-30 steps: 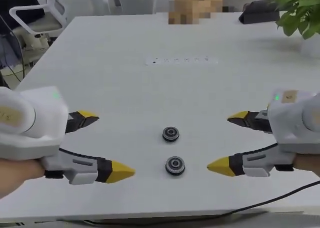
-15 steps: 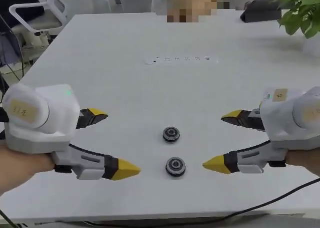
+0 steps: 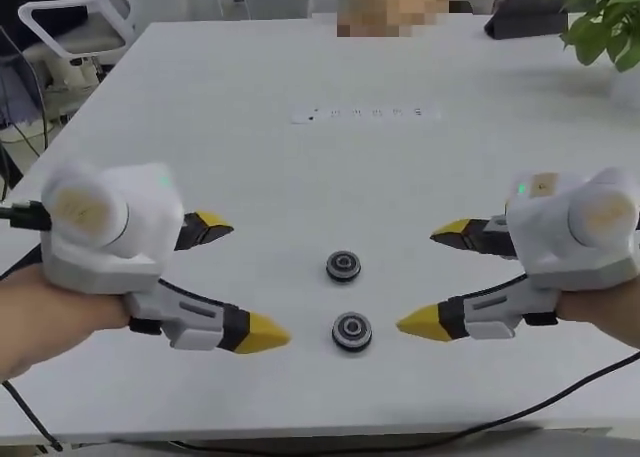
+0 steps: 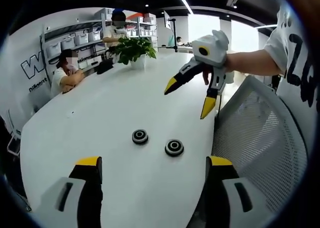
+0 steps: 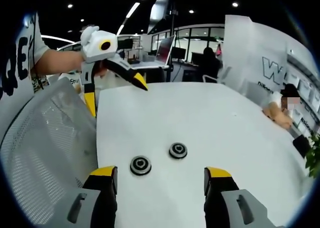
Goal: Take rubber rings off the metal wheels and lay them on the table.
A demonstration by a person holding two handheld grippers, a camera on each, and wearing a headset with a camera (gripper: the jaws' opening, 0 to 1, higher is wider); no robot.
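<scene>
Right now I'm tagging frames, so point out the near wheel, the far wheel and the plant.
near wheel [image 3: 351, 331]: head view, on its hub.
far wheel [image 3: 343, 267]: head view, on its hub.
plant [image 3: 600, 22]: head view, on its leaves.

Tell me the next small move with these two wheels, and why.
Probably ease the open left gripper inward around the nearer small black-ringed metal wheel; it lies untouched, ring on, between that and the open right gripper.

Open-plan office, long white table [image 3: 300, 187], mesh chair [image 4: 257, 138], potted plant [image 4: 131, 48]

Left tongs [image 3: 259, 280], right tongs [image 3: 415, 280]: both spread.
</scene>
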